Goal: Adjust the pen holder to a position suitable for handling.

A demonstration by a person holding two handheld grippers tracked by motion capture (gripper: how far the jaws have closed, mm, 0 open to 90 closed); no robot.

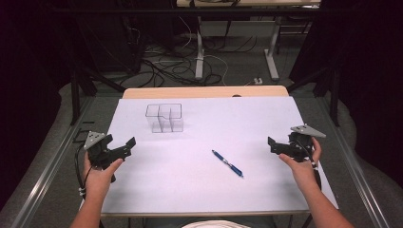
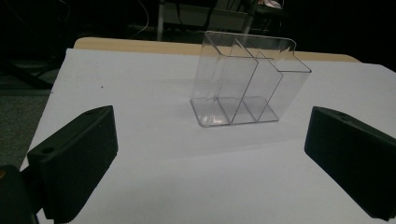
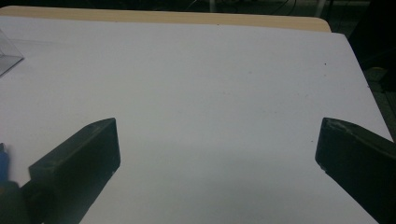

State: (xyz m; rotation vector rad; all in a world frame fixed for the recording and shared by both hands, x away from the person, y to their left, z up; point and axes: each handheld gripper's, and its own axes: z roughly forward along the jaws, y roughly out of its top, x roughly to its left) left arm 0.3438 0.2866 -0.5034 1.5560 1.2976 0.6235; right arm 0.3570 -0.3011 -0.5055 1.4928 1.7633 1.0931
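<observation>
1. One white table top (image 1: 190,185), by far the biggest item, w/ a tan wood strip along its far edge; both grippers are held at its near corners, left and right.
2. One clear plastic organizer (image 1: 164,118), upright, open-topped, thin divider walls making several slots, one back corner stepped. In the left gripper view the organizer (image 2: 247,84) sits straight ahead of the fingers, centred in the gap between them, well apart from the tips. In the right gripper view just a corner of the organizer (image 3: 8,56) peeks in at the far left, beyond the left-hand finger.
3. Two grippers, black, each w/ a grey three-cornered plate on top, each held in one hand.
   - left gripper (image 1: 121,148): fingers (image 2: 74,158) spread wide, nothing between them but bare table.
   - right gripper (image 1: 275,145): fingers (image 3: 79,158) also spread wide, holding nothing, bare table ahead.
4. One pen (image 1: 227,163), blue w/ a paler middle section, lying flat and diagonal on the white surface. It's between the two grippers, nearer the right one's tips, touching neither. A blue blur at the left edge of the right gripper view, beside the left-hand finger, may be it; can't tell.
</observation>
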